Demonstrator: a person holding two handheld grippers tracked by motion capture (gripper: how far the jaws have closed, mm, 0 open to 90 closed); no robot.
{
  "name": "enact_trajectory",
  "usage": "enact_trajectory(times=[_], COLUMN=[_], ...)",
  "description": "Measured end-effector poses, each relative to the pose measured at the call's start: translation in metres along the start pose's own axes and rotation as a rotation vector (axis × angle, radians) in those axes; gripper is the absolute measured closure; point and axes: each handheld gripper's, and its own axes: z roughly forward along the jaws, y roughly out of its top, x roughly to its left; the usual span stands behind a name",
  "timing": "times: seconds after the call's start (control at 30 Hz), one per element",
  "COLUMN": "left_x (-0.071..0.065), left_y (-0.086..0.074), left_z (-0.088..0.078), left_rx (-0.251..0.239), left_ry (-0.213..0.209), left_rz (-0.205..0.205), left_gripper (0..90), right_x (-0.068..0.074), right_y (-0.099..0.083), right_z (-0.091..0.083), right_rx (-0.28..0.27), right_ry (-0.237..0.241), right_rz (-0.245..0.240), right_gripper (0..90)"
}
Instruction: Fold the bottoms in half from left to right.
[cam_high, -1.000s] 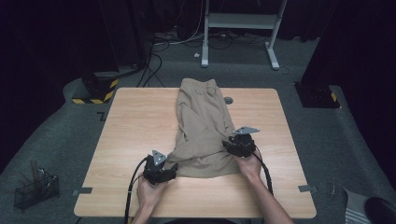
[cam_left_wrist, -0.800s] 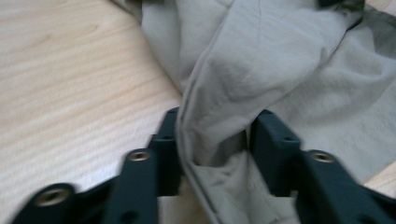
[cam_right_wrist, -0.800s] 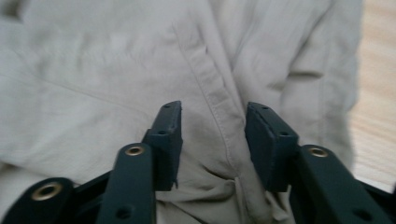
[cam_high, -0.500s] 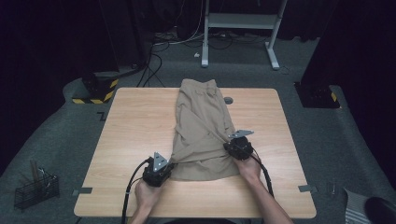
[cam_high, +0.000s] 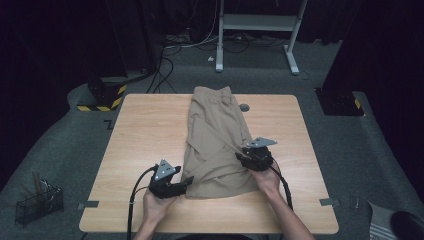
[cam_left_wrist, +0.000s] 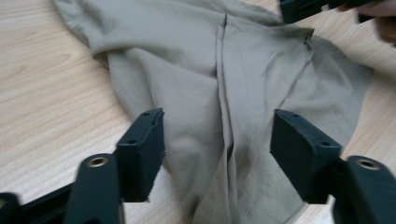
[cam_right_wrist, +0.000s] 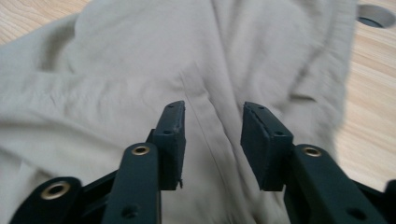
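Centrally on a pale wooden worktop (cam_high: 140, 130) lies a khaki garment (cam_high: 217, 135), perhaps trousers, folded into a long strip that runs from the far edge toward the person. Its near end spreads wider and is creased. A person's two forearms come in from the near edge. The left gripper (cam_high: 186, 183) sits at the garment's near left corner, held by the left hand (cam_high: 156, 206). In the left gripper view its jaws stand wide apart over rumpled cloth; they have just been opening, and nothing is pinched between them. The right gripper (cam_high: 243, 155) rests on the garment's right edge, a little farther up, with the right hand (cam_high: 267, 181) behind it. In the right gripper view its jaws have also just been opening and stand moderately apart above a seam, gripping nothing. A small round grey grommet (cam_high: 244, 107) sits in the worktop just beside the cloth's far right.
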Motion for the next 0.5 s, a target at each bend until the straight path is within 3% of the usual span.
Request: enact_trajectory(times=[0.13, 0.27, 0.33, 0.43, 0.5], left_x=[0.004, 0.023, 0.034, 0.039, 0.043], left_y=[0.003, 0.007, 0.009, 0.011, 0.01], left_z=[0.002, 0.017, 0.034, 0.048, 0.056], left_rx=[0.005, 0.031, 0.077, 0.087, 0.093], left_ry=[0.03, 0.067, 0.124, 0.157, 0.168], left_rz=[-0.01, -0.096, -0.13, -0.136, -0.153], left_gripper=[31.7, 31.6, 31.6, 31.3, 31.7], right_x=[0.005, 0.004, 0.005, 0.004, 0.004], right_y=[0.008, 0.003, -0.001, -0.002, -0.004], right_z=[0.023, 0.041, 0.044, 0.04, 0.036], right_rx=[0.066, 0.131, 0.138, 0.146, 0.134], right_ry=[0.015, 0.012, 0.012, 0.011, 0.013], right_rz=[-0.021, -0.001, -0.022, -0.04, -0.049], right_gripper=[58.8, 62.2, 72.8, 87.8, 89.8])
